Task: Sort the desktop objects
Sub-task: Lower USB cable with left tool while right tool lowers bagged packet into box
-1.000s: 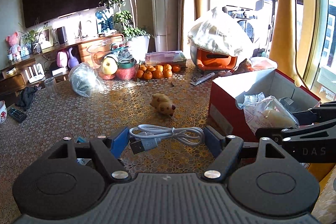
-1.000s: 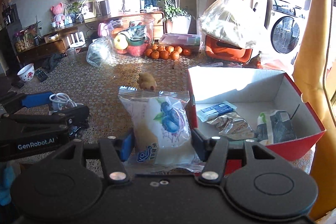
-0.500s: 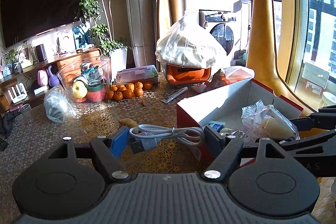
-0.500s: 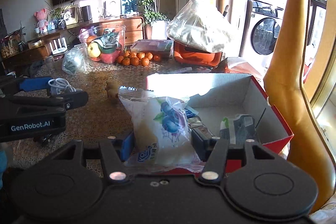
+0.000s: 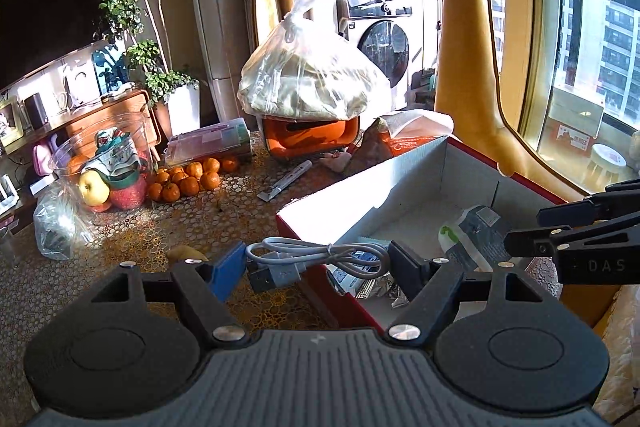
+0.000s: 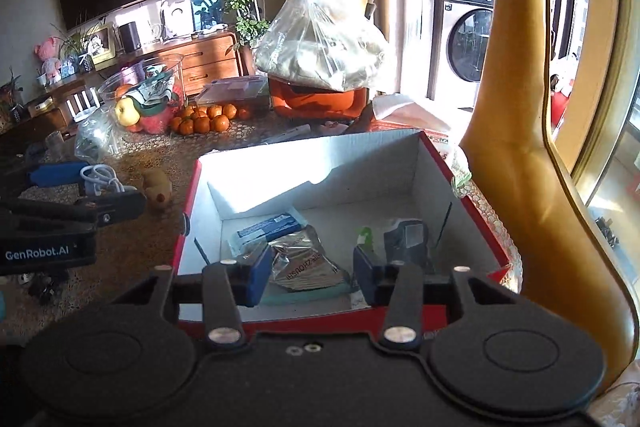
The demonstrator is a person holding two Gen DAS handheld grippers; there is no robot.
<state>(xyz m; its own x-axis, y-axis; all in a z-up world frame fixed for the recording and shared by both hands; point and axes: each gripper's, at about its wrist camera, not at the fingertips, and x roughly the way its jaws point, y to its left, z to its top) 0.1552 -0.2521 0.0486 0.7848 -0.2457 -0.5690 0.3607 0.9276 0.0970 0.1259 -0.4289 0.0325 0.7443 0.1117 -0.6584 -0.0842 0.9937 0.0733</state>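
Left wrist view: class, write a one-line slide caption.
Left gripper holds a coiled grey USB cable at the near edge of the red box, snack packets inside.

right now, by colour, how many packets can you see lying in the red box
blue packet: 1
silver foil packet: 1
green and grey pouch: 1
total: 3 in view in the red box

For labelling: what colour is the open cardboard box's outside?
Red, white inside; the open cardboard box shows best in the right wrist view.

Patterned table (image 5: 120,267) under red box (image 5: 336,299), tangerines (image 5: 188,181), fruit bowl (image 5: 100,163).
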